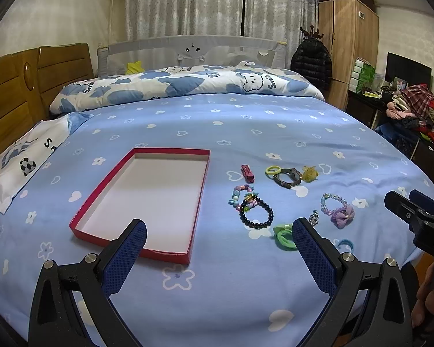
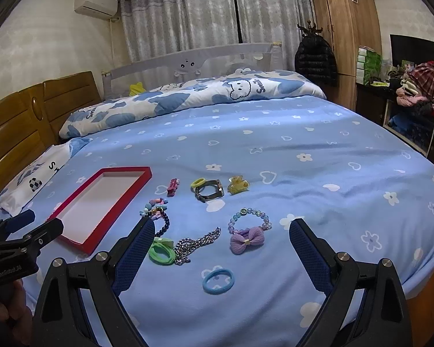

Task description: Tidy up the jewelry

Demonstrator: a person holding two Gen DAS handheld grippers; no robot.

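An empty red tray [image 1: 201, 190] with a white inside lies on the blue bedspread; it shows at left in the right wrist view [image 2: 147, 173]. To its right lie loose items: a black bead bracelet [image 1: 257, 212], a colourful bead bracelet [image 1: 240, 193], a red clip [image 1: 248, 173], a watch [image 1: 288, 177], a purple bow bracelet [image 2: 247, 238], a silver chain [image 2: 198, 244], green hair ties [image 2: 161, 251] and a blue hair tie [image 2: 218, 281]. My left gripper [image 1: 220, 228] is open and empty above the tray's near right corner. My right gripper [image 2: 221, 228] is open and empty above the chain and bow.
A folded cloud-print quilt [image 1: 185, 86] lies across the far side of the bed. A pillow [image 1: 23, 162] and wooden headboard [image 1: 11, 95] are at left. A wardrobe [image 1: 350, 46] and a cluttered shelf with clothes [image 1: 413, 107] stand at right, beyond the bed's edge.
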